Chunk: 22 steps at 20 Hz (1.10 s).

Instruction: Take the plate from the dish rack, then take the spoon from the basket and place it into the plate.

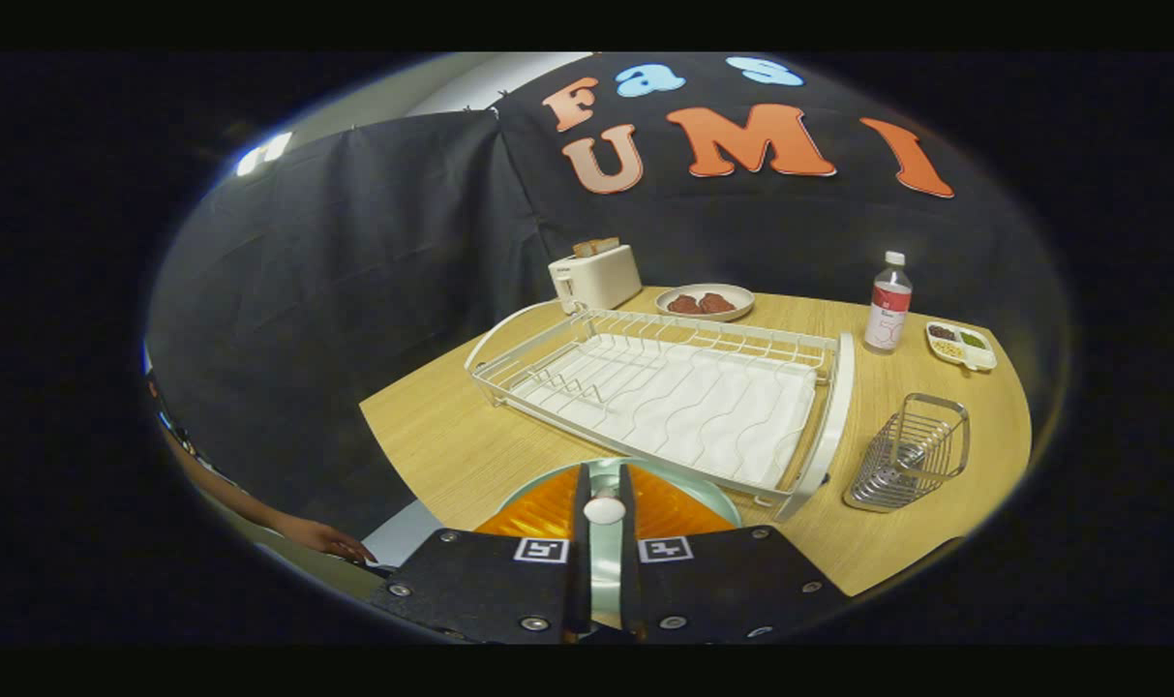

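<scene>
Tongs, i.e. the two-finger gripper [604,503]: fingers drawn in narrow, with the rim of a pale green round plate [712,492] standing on edge in the slim gap between them; both fingers appear to press on it. A small white knob sits at the gap, over the plate's edge. Plate is glossy and smooth; it sits at the near edge of the light wood-grain table [432,436], just in front of the white wire dish rack [664,387].

Rack: thin coated wire walls, ribbed white drain tray beneath, no dishes in it. Right of the rack, apart from it, a silver wire basket [911,453]; the spoon inside cannot be made out clearly.

Beyond the rack: cream toaster [596,276] with bread slices, beige dish [705,301] with brown pieces, clear plastic bottle [888,302] with a red label (writing too small to read), white divided tray [961,346] of condiments. A person's hand [330,538] rests by the table's near left corner.
</scene>
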{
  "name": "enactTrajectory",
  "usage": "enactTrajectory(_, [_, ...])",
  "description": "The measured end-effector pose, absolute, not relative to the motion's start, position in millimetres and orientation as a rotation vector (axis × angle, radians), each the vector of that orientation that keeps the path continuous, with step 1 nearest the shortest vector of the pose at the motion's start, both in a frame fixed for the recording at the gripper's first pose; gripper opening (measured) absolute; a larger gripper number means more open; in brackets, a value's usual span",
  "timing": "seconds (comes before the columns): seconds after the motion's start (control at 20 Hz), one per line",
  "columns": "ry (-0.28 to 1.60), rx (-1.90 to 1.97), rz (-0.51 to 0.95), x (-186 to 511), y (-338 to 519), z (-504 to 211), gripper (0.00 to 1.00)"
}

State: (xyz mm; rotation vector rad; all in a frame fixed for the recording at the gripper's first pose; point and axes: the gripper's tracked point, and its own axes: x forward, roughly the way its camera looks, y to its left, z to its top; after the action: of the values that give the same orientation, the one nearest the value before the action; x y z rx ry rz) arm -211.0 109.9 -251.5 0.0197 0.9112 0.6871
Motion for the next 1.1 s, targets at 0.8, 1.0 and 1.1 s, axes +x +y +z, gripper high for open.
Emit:
enactTrajectory(0.8, [1.09,0.012,0.581,-249,63,-295,0.23])
enactTrajectory(1.0, [1.066,0.041,0.555,-240,60,-282,0.29])
enactTrajectory(1.1, [1.038,0.074,0.535,-227,59,-266,0.34])
